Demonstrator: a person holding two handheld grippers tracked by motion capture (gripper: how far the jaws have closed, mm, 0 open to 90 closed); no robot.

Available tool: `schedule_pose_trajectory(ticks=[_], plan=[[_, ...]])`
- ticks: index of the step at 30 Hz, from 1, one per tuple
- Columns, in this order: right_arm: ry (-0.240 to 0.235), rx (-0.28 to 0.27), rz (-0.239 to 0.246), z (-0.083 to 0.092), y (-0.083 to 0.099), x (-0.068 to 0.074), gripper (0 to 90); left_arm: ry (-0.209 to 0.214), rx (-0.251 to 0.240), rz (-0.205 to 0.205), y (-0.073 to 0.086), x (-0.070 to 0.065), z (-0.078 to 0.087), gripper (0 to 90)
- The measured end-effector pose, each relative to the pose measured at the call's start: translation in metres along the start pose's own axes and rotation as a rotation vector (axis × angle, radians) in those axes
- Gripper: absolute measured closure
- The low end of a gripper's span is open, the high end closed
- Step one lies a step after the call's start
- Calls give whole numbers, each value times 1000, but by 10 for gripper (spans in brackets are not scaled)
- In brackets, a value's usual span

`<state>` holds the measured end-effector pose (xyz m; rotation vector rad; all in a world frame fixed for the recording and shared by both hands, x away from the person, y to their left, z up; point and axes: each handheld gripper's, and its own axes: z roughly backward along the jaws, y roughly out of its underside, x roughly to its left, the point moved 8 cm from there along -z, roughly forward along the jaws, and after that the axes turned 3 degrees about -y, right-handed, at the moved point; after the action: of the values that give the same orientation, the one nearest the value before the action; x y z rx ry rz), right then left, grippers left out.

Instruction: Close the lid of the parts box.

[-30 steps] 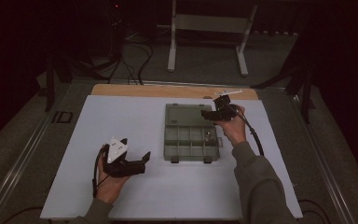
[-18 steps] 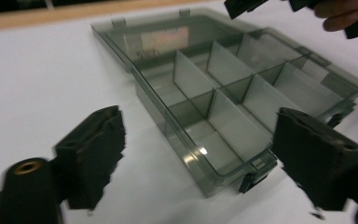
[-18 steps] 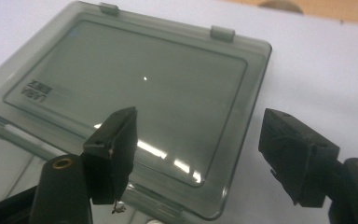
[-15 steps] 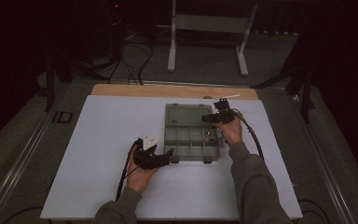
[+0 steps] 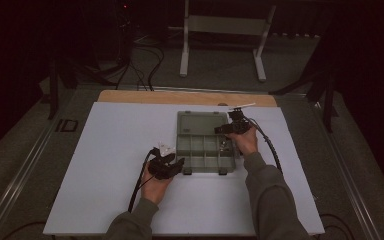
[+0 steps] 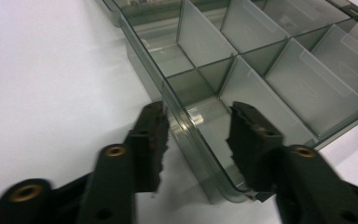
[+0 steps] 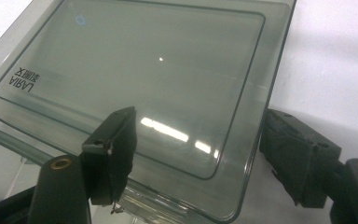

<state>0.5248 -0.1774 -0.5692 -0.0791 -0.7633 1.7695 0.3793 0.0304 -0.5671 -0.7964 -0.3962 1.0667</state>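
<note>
The translucent grey plastic compartment box [image 5: 204, 142] lies open mid-table; the left gripper [image 6: 196, 135], at its 7 o'clock corner, has fingers spread astride the wall, the right gripper [image 7: 196, 149] fingers spread around the lid [image 7: 140, 70]

Readable text: one moulded mark on the box lid.
Right gripper view: the clear grey lid [image 7: 149, 70] carries raised lettering "LARIA" [image 7: 25, 80] near its left corner, seen upside down, with a row of smaller characters beside it, too small to read. A small blue ring mark [image 7: 79, 19] sits near the lid's upper left corner. Nothing legible in the high view or left gripper view.
</note>
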Motion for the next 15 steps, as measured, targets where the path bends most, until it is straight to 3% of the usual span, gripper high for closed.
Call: schedule_pose_trajectory(ticks=[3, 6, 10, 15], plan=[[-18, 3, -16, -1, 1, -1, 276, -1, 13, 5, 2, -1, -4, 662], [-57, 16, -62, -2, 1, -2, 289, -10, 14, 6, 1, 0, -4, 671], [-59, 27, -68, -2, 0, -2, 300, -15, 15, 0, 1, 0, -4, 676], [-102, 23, -105, -1, 0, -3, 362, -23, 18, -3, 1, -1, -4, 680]])
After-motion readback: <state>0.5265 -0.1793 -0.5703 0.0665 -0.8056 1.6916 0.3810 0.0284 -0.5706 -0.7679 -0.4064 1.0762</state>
